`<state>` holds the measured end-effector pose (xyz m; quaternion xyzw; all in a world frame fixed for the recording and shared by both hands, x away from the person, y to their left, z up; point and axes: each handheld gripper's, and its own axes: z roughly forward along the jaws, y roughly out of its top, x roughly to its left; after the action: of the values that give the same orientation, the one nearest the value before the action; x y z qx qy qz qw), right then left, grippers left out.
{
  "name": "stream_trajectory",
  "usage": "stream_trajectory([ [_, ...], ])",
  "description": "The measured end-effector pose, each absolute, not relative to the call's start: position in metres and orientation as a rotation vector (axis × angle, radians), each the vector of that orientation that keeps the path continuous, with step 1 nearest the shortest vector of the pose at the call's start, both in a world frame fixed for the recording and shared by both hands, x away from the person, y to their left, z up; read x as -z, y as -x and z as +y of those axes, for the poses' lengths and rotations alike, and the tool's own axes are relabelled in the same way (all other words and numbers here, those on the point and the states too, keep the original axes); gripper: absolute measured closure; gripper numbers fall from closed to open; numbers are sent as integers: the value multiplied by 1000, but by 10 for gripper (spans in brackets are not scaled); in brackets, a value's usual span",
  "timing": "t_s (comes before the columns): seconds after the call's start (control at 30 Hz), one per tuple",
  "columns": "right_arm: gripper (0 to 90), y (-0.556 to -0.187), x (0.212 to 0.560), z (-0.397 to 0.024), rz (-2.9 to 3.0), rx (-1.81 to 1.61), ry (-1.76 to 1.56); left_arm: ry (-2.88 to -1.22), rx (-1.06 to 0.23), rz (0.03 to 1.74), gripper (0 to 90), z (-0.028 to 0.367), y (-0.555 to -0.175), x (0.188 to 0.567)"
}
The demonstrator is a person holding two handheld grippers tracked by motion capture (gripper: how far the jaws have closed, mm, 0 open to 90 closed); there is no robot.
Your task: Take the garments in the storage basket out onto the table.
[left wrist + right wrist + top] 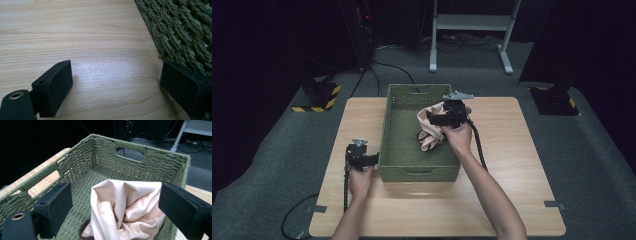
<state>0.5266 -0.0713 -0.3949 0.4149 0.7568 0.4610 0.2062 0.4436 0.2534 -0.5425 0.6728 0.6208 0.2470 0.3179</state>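
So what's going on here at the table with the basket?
A person works two handheld grippers at a wooden table. The right gripper is over the green woven basket, its jaws open around a crumpled beige cloth that sits in the basket. The left gripper rests open on the table beside the basket's left wall, holding nothing.

basket (390, 131) mid-table (512, 150) | cloth (432, 131) inside, right part, perhaps resting on its floor | left gripper (360, 156) left of basket
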Motion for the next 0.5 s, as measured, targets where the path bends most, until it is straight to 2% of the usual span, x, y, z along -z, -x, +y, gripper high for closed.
stream_trajectory([
  [0.5,115,-532,403,-45,2163,-1213,-1163,-1766,-647,1632,114,254,-444,543],
])
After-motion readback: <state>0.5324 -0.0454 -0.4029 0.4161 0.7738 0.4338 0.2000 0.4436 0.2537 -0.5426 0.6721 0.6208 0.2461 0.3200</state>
